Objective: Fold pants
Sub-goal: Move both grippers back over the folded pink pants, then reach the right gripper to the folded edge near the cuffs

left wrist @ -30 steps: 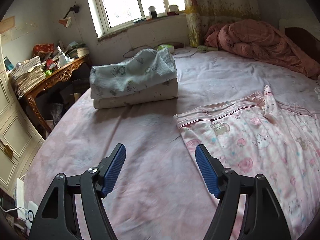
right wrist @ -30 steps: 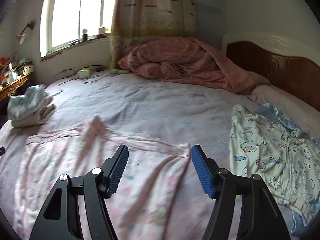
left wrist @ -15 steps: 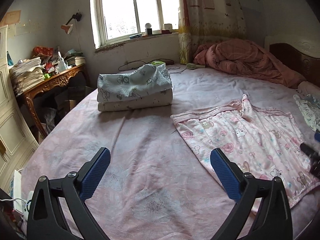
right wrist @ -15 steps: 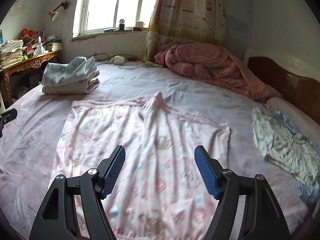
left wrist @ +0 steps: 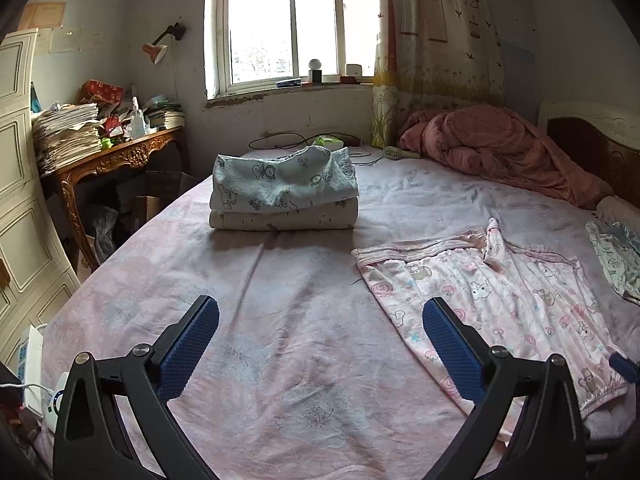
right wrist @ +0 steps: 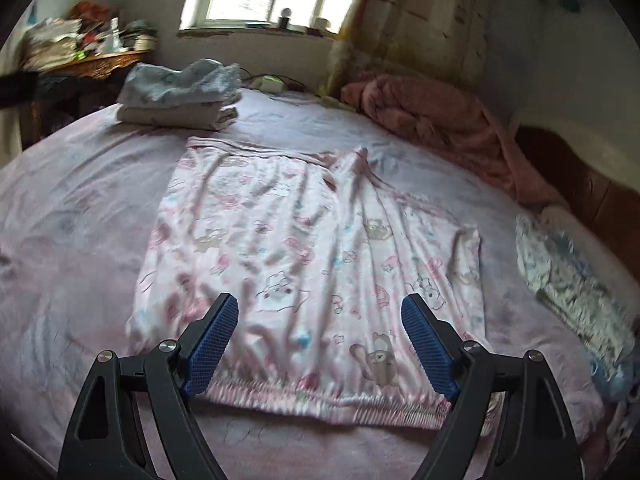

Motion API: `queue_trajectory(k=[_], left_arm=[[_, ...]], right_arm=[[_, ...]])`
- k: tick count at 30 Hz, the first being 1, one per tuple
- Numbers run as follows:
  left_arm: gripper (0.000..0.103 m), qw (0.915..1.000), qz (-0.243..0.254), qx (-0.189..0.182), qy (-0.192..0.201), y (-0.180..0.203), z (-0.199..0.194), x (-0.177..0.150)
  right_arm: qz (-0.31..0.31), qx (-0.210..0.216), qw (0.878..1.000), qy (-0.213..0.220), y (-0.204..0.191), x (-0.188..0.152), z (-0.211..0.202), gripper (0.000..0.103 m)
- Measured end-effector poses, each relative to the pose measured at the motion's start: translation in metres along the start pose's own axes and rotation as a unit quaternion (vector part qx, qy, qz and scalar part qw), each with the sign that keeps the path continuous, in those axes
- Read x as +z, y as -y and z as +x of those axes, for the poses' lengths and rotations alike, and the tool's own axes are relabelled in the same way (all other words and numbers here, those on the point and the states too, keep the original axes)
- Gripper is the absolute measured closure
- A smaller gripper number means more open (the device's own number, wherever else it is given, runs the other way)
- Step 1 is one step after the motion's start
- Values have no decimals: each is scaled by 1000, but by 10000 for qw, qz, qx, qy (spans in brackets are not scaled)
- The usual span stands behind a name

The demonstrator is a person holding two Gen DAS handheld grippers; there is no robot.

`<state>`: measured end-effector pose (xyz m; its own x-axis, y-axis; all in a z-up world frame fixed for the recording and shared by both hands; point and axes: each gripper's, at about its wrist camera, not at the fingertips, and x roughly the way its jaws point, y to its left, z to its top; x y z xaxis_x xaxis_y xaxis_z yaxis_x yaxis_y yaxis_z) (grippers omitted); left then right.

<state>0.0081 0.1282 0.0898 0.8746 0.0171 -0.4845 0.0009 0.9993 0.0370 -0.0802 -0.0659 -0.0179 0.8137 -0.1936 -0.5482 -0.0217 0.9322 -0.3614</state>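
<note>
Right now the pink printed pants [right wrist: 304,248] lie spread flat on the bed sheet [right wrist: 80,240], filling the middle of the right wrist view, with the gathered waistband along the lower edge of the frame and the two leg ends toward the top. In the left wrist view the same pants [left wrist: 500,304] sit in the right half of the frame, their near edge just beside the right-hand pad.

The right gripper [right wrist: 320,344] hangs above the waistband end; its jaws are opening, nothing is between the blue pads [right wrist: 212,340], and they do not touch the cloth. The left gripper [left wrist: 320,352] hangs over bare sheet at the lower middle of its frame, spread wide and empty, its pads [left wrist: 188,352] clear of everything.

A stack of folded clothes [left wrist: 284,192] rests on the sheet at upper centre of the left view, well apart from the pants. Another printed garment [right wrist: 576,284] lies crumpled at the right edge of the right view. A pink quilt [left wrist: 504,152] is bunched at upper right by the headboard [left wrist: 600,148]. A cluttered wooden desk [left wrist: 116,156] stands at the left, below the window [left wrist: 296,24] and curtain [left wrist: 436,40].
</note>
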Motion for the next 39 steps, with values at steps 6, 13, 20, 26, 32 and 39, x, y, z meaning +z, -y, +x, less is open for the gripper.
queue_trajectory(k=[6, 13, 20, 26, 32, 39], left_arm=[[2, 9999, -89, -35, -74, -3, 2, -1], [2, 10000, -25, 3, -45, 0, 1, -2], [2, 9999, 62, 53, -106, 3, 3, -4], [2, 9998, 90, -8, -155, 4, 4, -6], [2, 9999, 27, 17, -162, -1, 4, -5], [2, 9995, -211, -3, -251, -13, 9, -3]], right_arm=[[-226, 494, 9985, -20, -24, -16, -16, 24], [-528, 573, 9970, -31, -36, -36, -20, 28], [-903, 714, 9933, -37, -41, -51, -21, 33], [-931, 952, 9909, -199, -46, -42, -8, 46], [-1522, 223, 9881, -66, -76, -34, 4, 49], [-1928, -285, 9808, 10, -104, -30, 4, 59]])
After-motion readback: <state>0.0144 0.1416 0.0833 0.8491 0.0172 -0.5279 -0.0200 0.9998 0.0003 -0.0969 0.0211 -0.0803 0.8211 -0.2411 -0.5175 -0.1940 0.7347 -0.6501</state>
